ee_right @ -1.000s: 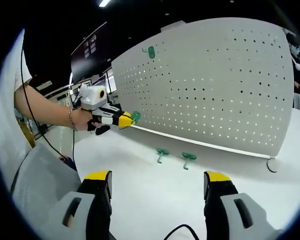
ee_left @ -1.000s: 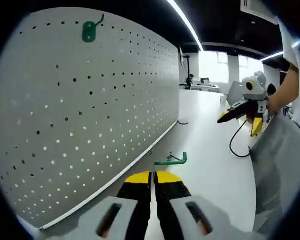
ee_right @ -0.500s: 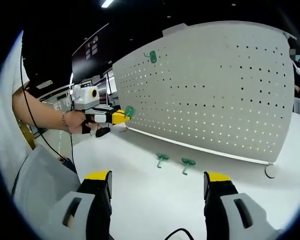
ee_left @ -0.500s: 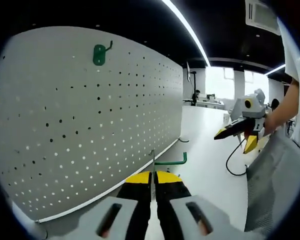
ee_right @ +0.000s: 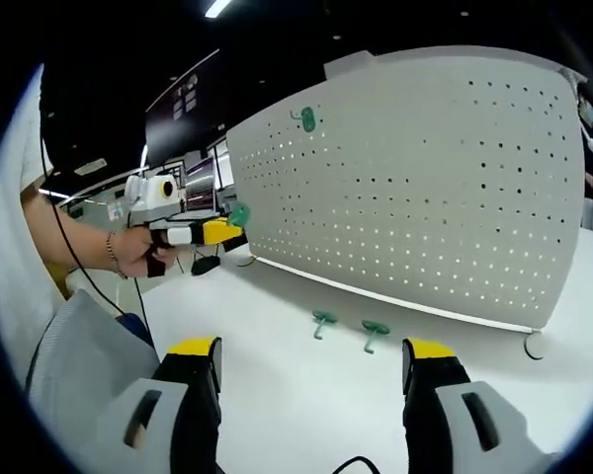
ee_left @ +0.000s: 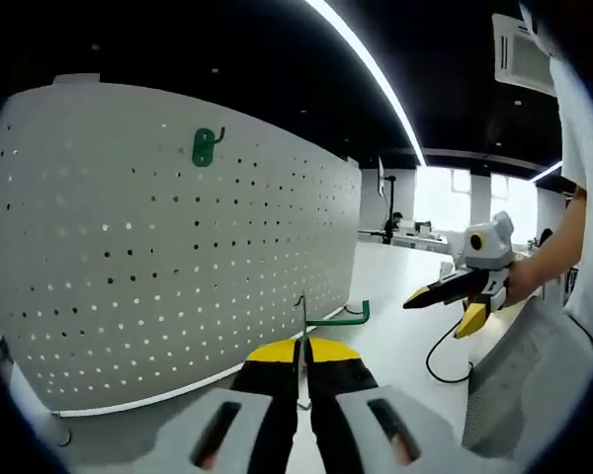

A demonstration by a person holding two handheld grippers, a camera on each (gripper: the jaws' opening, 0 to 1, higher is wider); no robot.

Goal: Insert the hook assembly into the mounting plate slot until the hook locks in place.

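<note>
My left gripper (ee_left: 302, 352) is shut on a green hook (ee_left: 334, 318), whose bent arm sticks out above the yellow tips. In the right gripper view the same left gripper (ee_right: 217, 233) holds that green hook (ee_right: 239, 214) up in front of the white pegboard (ee_right: 425, 188). One green hook (ee_left: 205, 146) hangs high on the pegboard (ee_left: 148, 257), also seen as a mounted hook (ee_right: 305, 119). Two more green hooks (ee_right: 323, 321) (ee_right: 375, 330) lie on the white table below the board. My right gripper (ee_right: 311, 360) is open with nothing between its fingers; it appears as the right gripper (ee_left: 447, 301) too.
The white table (ee_right: 296, 385) stretches in front of the pegboard. A black cable (ee_left: 437, 348) trails from the right gripper. A person's arm (ee_right: 79, 242) and grey-clad lap (ee_right: 69, 365) are at the left. Office desks stand far behind.
The left gripper has lifted the hook higher off the table and toward the pegboard. The right gripper has stayed open and nearly still.
</note>
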